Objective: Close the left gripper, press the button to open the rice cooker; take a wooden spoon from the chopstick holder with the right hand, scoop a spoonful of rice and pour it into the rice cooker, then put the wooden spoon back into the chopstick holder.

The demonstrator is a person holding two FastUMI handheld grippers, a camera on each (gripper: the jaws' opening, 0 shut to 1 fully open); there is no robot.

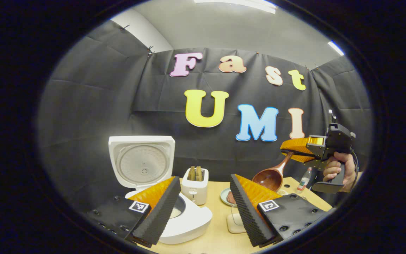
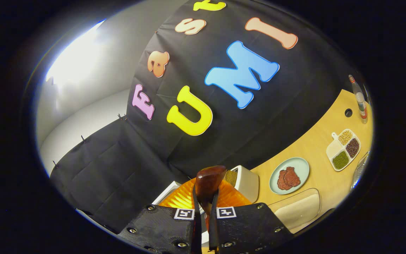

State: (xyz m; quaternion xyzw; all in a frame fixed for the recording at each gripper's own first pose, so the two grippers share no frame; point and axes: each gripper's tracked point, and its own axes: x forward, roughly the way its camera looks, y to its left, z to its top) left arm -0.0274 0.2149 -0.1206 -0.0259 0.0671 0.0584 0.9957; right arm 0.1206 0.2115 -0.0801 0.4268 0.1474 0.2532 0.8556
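- The white rice cooker (image 1: 174,218) sits on the pale wooden surface (image 1: 220,229) with its lid standing straight up, so the opening step looks done.
- The left tool (image 1: 203,211) hangs just above the cooker with its two fingers spread apart and nothing between them.
- The right tool (image 2: 204,211) is squeezed tight on the handle of the dark brown wooden spoon (image 2: 208,181).
- In the left gripper view, the right tool is up in the air on the right side, held by a hand (image 1: 337,173), and the spoon slants down and to the left with its bowl at the low end.
- I cannot tell if there is rice in the spoon.
- The white chopstick holder (image 1: 196,188) stands just beside the cooker, between it and the round pale green plate (image 2: 289,174).
- The clear tub of rice (image 2: 300,208) lies on the surface near the plate.
- From the spoon, the cooker's open pot is down and to the left, past the holder.
- I think the spoon must go that way, bowl first, and the right hand is the one to do it.
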